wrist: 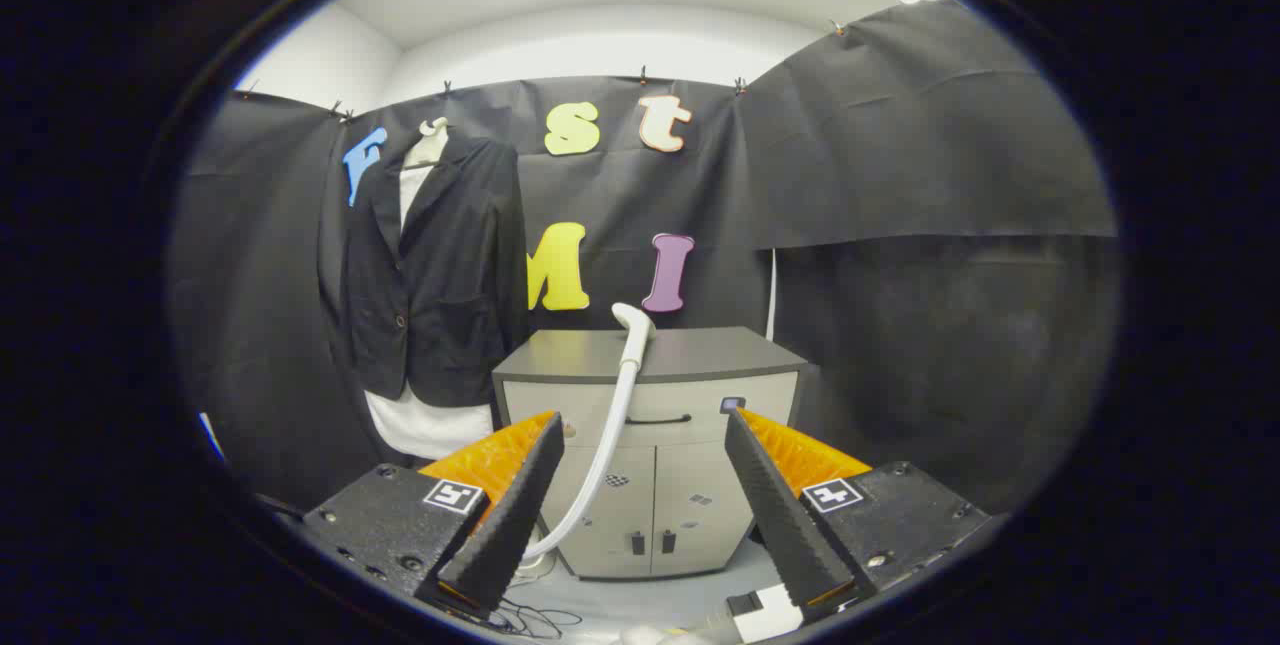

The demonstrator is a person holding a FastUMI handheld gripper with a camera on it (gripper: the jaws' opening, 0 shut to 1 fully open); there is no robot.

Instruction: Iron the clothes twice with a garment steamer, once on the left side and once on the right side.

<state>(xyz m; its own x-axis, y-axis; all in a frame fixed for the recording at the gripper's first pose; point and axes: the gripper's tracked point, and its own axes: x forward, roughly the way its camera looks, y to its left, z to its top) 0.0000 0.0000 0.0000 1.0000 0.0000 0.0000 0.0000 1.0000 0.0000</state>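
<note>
Tool (645,430) fingers stand spread wide apart with nothing between them, released and pointing toward the back of the booth. Going from left to right, a dark blazer (440,275) hangs on a hanger (432,133) against the black cloth wall, its front facing the tool, with a white garment (425,425) showing at the collar and below the hem. Just beside the blazer's lower right edge stands a grey cabinet (660,445) with a dark top, a drawer with a dark handle (658,419) and two doors below. A white garment steamer hose (610,435) rises from the floor by the left finger (515,505), curves up across the cabinet front, and ends in the steamer head (634,320), which leans at the front edge of the cabinet top. The steamer sits ahead of the fingers, in the gap between them as seen from the tool, well apart from both. Thin dark cables (530,615) lie on the pale floor near the left finger's base. Beyond the right finger (775,500), more black cloth covers the wall.
</note>
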